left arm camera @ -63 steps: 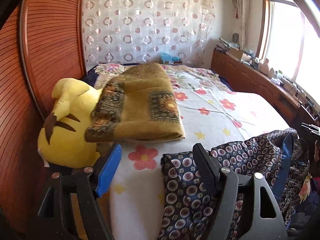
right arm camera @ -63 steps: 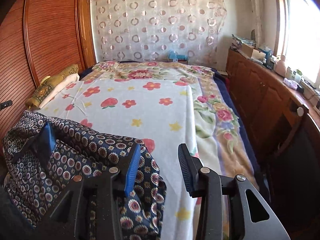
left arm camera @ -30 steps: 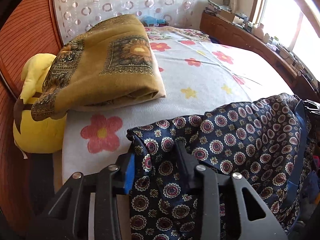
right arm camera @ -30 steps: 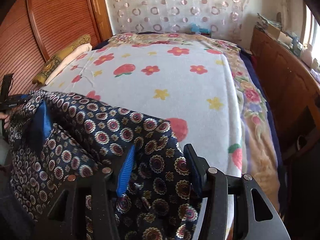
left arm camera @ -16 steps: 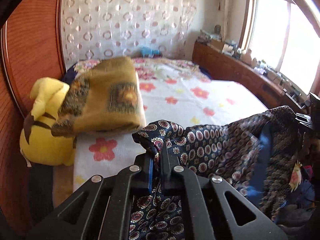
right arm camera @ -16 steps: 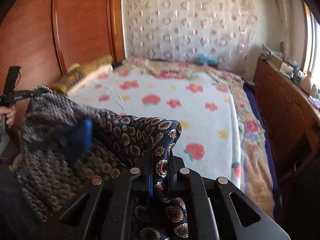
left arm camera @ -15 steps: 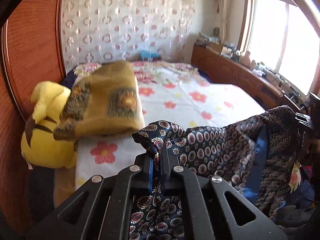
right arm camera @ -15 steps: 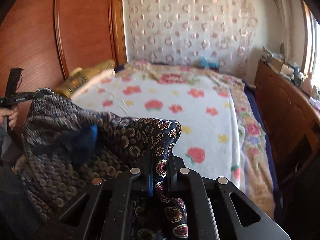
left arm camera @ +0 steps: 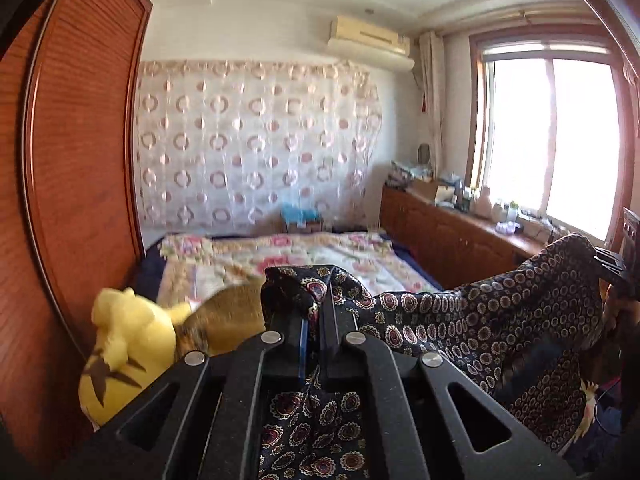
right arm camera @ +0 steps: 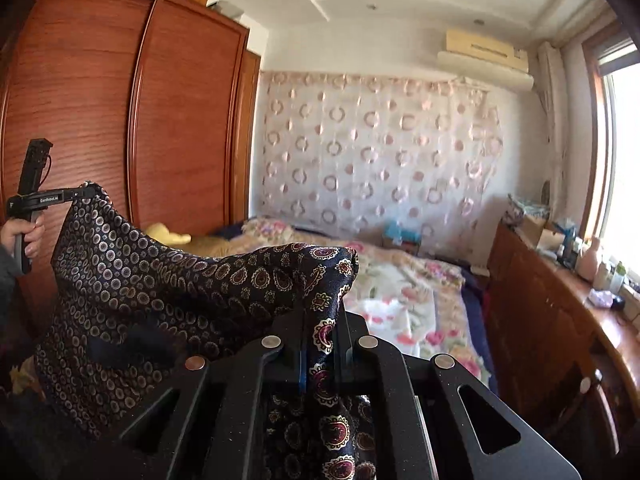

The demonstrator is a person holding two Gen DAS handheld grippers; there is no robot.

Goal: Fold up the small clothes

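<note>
A dark navy garment with a round medallion print (left arm camera: 472, 328) hangs stretched in the air between my two grippers, above the near end of the bed. My left gripper (left arm camera: 314, 316) is shut on one top corner of it. My right gripper (right arm camera: 322, 328) is shut on the other top corner. The cloth (right arm camera: 152, 280) sags between them and hangs down below both. In the right wrist view the left gripper (right arm camera: 86, 192) shows at the far left, held by a hand. In the left wrist view the right gripper (left arm camera: 610, 266) shows at the far right edge.
A bed with a flowered sheet (right arm camera: 400, 292) lies ahead. A yellow plush toy (left arm camera: 128, 340) and a folded ochre blanket (left arm camera: 236, 316) sit at its left side by a wooden wardrobe (right arm camera: 100, 120). A cluttered wooden cabinet (left arm camera: 448, 236) runs along the right under the window.
Both grippers closed on the garment's corners and have lifted it up off the bed. The views have tilted upward, and the cloth now hangs stretched between them.
</note>
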